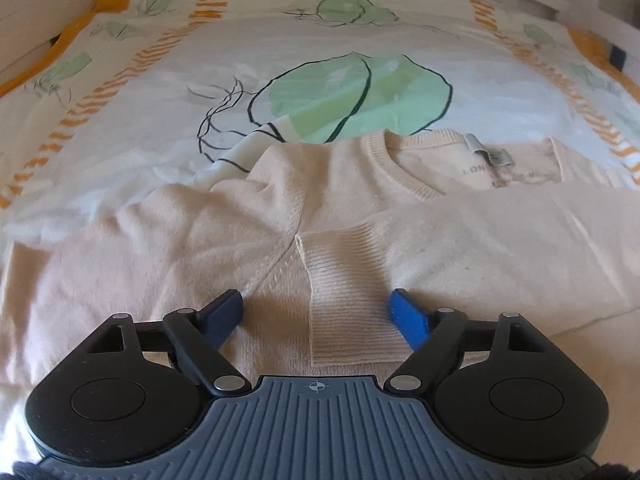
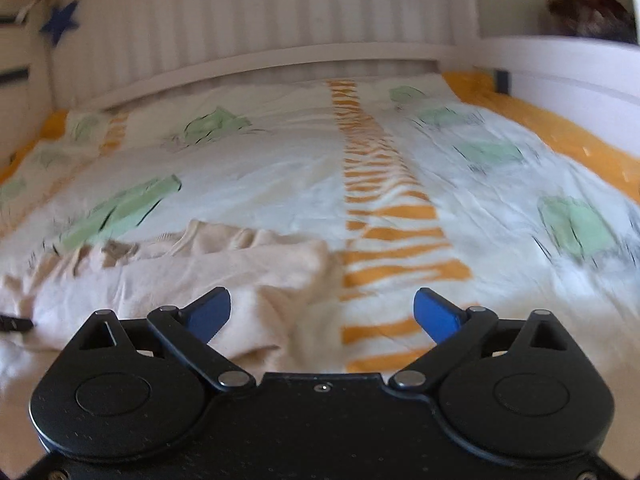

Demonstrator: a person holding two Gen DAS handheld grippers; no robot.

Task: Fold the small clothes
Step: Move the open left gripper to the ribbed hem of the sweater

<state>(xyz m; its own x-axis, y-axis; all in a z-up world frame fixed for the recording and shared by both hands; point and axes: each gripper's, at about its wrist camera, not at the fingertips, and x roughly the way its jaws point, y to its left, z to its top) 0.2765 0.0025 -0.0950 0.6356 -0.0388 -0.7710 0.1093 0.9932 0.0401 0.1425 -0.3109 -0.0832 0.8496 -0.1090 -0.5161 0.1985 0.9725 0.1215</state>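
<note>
A small peach knit sweater (image 1: 192, 248) lies flat on the bed, neckline and label away from me. One sleeve is folded across its chest, and its ribbed cuff (image 1: 348, 300) rests between the blue fingers of my left gripper (image 1: 316, 306). That gripper is open, pads clear of the cuff on both sides. In the right wrist view the sweater's edge (image 2: 224, 276) lies bunched at lower left. My right gripper (image 2: 322, 308) stands wide open just over that edge and the duvet, with nothing pressed between its pads.
The sweater rests on a white duvet (image 1: 160, 92) printed with green shapes and orange stripes. An orange sheet (image 2: 568, 136) shows at the bed's right side. A white headboard (image 2: 256, 68) and a white side rail (image 2: 572, 80) border the bed.
</note>
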